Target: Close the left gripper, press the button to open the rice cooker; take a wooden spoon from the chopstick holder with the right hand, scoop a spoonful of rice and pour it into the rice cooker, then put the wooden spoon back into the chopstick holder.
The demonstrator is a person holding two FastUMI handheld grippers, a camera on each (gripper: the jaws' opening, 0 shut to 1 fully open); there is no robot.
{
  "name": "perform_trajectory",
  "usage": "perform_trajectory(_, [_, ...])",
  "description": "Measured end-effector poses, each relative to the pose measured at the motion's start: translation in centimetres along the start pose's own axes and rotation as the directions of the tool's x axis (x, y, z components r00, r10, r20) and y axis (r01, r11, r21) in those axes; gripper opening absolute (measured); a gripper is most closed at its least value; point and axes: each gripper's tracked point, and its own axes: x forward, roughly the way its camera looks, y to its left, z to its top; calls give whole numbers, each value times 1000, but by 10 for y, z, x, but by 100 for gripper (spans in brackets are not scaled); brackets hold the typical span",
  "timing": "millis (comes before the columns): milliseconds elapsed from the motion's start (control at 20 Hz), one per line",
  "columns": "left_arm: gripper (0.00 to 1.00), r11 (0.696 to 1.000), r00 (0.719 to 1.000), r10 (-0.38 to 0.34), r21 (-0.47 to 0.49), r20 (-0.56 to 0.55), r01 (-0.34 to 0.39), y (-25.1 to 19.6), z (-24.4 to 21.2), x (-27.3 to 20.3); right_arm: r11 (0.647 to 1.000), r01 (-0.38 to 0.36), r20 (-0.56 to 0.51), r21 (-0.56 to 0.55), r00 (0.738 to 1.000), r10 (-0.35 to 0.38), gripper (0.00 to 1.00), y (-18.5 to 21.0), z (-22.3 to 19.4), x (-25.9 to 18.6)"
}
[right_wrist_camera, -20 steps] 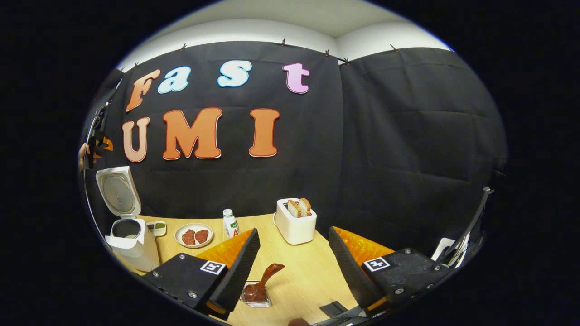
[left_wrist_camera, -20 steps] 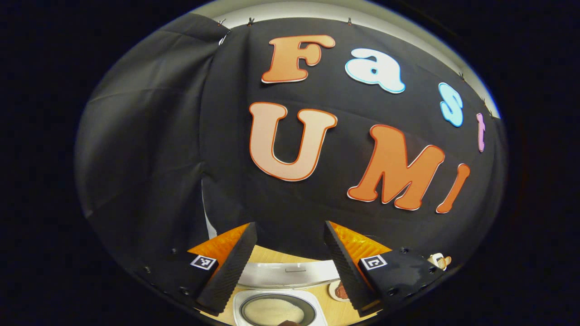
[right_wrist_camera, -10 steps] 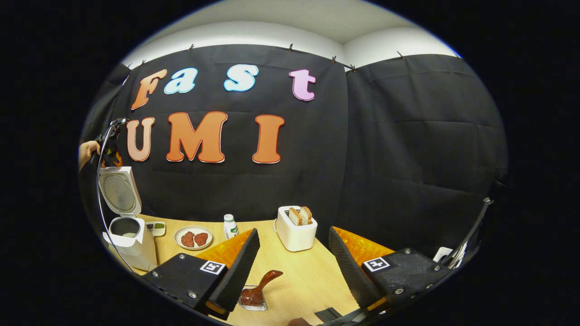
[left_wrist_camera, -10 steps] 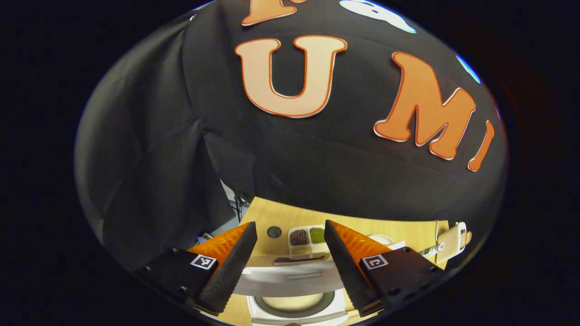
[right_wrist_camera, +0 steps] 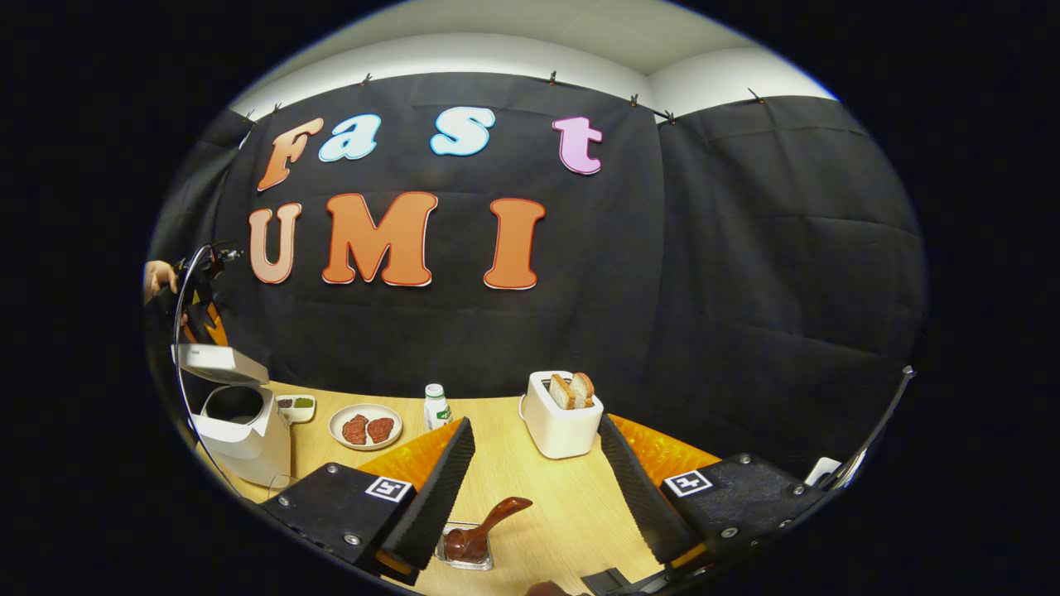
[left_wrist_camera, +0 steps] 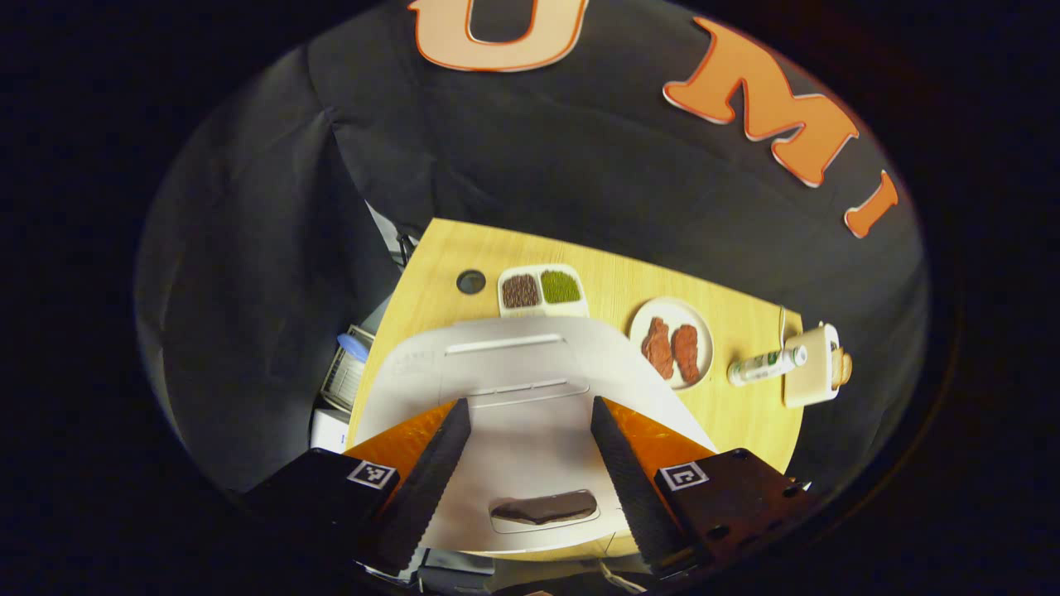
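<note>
In the left gripper view, the left gripper (left_wrist_camera: 527, 463) hangs above the rice cooker (left_wrist_camera: 513, 414), its jaws spread apart with nothing between them. The cooker's white lid fills the lower middle of the frame, with a dark handle recess near the bottom edge. Beyond it on the desk (left_wrist_camera: 604, 281) sits a divided tray (left_wrist_camera: 542, 290) of brown and green grains at centre, a plate (left_wrist_camera: 672, 343) with two pieces of meat to the right of it, then a small bottle (left_wrist_camera: 763, 366) lying against a toaster (left_wrist_camera: 813, 377) at the right edge.

In the right gripper view, the right gripper (right_wrist_camera: 537, 488) is held over the desk, jaws spread and empty. The wooden spoon (right_wrist_camera: 484, 530) stands tilted in the clear holder (right_wrist_camera: 465, 553) at the bottom centre, just right of the near finger. The rice cooker (right_wrist_camera: 236, 422) is at the lower left with its lid partly lowered over the pot. A hand (right_wrist_camera: 157, 277) holds the other gripper above it at the left edge. The toaster (right_wrist_camera: 563, 414) with bread stands at centre.
</note>
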Motion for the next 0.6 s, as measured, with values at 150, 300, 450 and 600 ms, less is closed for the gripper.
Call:
perform_trajectory(150, [100,999,996,31,25,-83,-29,0,-42,25,999,-41,-2,-3,999,41,95,15,0,8])
perform_trajectory(300, [100,998,990,60,26,-129,-57,3,-68,47,997,-67,-4,-22,998,67,95,23,-2,12])
perform_trajectory(450, [100,997,991,68,43,-119,-63,0,-69,51,995,-90,-20,-34,996,90,95,30,-6,13])
perform_trajectory(600, [100,997,993,63,52,-95,-59,1,-70,49,993,-108,-10,-50,994,107,95,37,-2,13])
